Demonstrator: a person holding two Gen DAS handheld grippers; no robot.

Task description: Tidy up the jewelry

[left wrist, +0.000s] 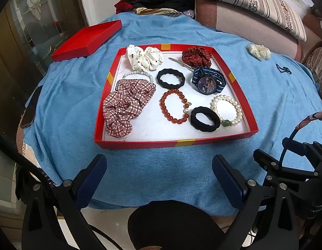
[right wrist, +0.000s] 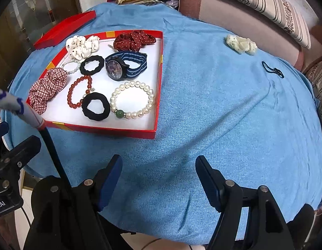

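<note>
Beyond right hand-held gripper (right wrist: pixel 158 177), spread wide: cream scrunchie (right wrist: pixel 241 44), far right.

We see a matt blue knitted cloth (right wrist: pixel 213 104) w/ fine ribbed weave, a smooth red cardboard tray (left wrist: pixel 240 81), glossy white pearl-bead bracelet (right wrist: pixel 132 100), matt black fabric hair tie (left wrist: pixel 205 119).

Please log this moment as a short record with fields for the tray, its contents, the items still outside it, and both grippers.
tray: red tray on blue cloth
in tray: watch, pearl bracelet, red bead bracelet, plaid scrunchie
outside tray: cream scrunchie, small dark hair tie, red lid
left gripper: open, empty
right gripper: open, empty
</note>
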